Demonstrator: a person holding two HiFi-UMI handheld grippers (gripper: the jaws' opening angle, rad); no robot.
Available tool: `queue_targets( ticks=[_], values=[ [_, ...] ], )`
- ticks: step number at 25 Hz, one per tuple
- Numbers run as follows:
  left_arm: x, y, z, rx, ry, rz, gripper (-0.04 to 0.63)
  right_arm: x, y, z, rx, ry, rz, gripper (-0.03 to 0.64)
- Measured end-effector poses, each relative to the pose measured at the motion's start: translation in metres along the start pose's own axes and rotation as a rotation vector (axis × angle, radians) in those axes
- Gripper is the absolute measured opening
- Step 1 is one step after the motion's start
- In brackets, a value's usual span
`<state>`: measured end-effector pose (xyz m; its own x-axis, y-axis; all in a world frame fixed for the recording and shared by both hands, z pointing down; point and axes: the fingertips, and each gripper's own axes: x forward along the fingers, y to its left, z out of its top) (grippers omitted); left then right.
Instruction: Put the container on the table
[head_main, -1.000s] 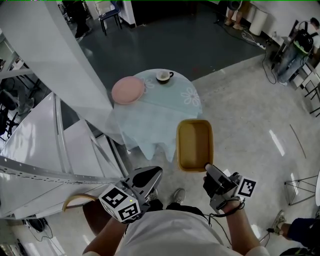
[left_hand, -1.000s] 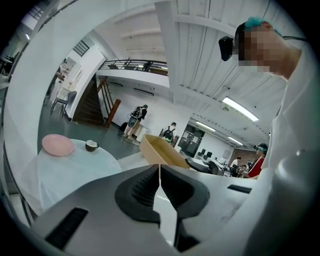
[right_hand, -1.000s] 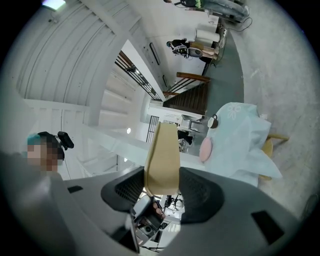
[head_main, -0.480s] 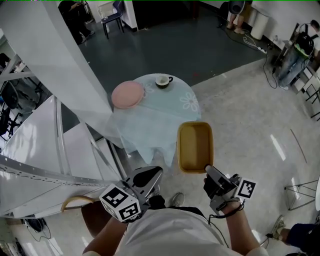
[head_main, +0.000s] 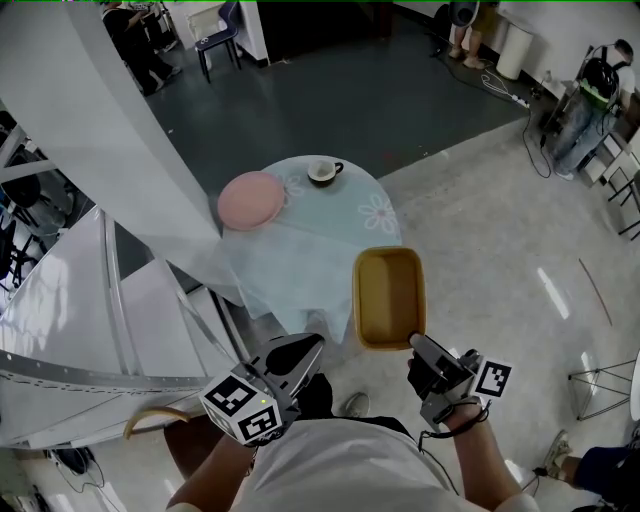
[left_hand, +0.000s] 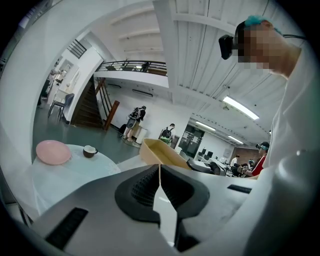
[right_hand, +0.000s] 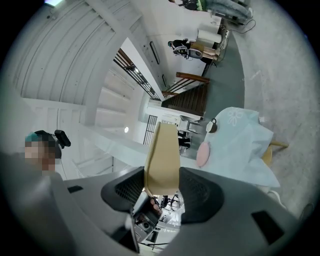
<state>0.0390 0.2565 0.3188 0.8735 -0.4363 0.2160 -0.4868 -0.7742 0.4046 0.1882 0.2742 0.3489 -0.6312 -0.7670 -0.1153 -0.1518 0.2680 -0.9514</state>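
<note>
A tan rectangular container (head_main: 388, 297) hangs level in front of me, and my right gripper (head_main: 415, 343) is shut on its near short rim. In the right gripper view the container (right_hand: 162, 155) stands clamped between both pads. It is above the floor, just off the near right edge of the round table (head_main: 310, 250) with its pale blue cloth. My left gripper (head_main: 310, 345) is at the lower left, shut and empty, its pads meeting in the left gripper view (left_hand: 160, 172). The container (left_hand: 162, 152) shows beyond them.
A pink plate (head_main: 250, 199) and a cup on a saucer (head_main: 322, 172) sit on the table's far side. A white staircase (head_main: 100, 300) fills the left, close to the table. A curved wooden chair back (head_main: 150, 418) is at my lower left. People stand far off.
The table with its plate and cup has slid a little down the head view, nearer to the held container. Both grippers keep their pose and the grip is unchanged.
</note>
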Motion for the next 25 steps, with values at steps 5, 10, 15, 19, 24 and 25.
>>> queue_targets(
  ticks=[5,10,15,19,24,25],
  values=[
    [0.005,0.034,0.011,-0.018,0.001,-0.006,0.03,0.035,-0.009,0.007,0.001,0.013,-0.017,0.229],
    [0.012,0.078,0.024,-0.056,-0.001,-0.007,0.031,0.075,-0.02,0.014,0.015,0.023,-0.038,0.229],
    [0.027,0.127,0.034,-0.076,0.002,-0.011,0.031,0.114,-0.044,0.026,0.029,0.026,-0.073,0.229],
    [0.038,0.162,0.041,-0.079,0.014,-0.019,0.03,0.146,-0.062,0.039,0.033,0.022,-0.09,0.23],
    [0.045,0.2,0.054,-0.122,0.008,-0.008,0.031,0.178,-0.074,0.052,0.046,0.02,-0.109,0.229],
    [0.046,0.208,0.058,-0.134,0.0,-0.003,0.031,0.184,-0.075,0.054,0.046,0.021,-0.112,0.229]
  ],
)
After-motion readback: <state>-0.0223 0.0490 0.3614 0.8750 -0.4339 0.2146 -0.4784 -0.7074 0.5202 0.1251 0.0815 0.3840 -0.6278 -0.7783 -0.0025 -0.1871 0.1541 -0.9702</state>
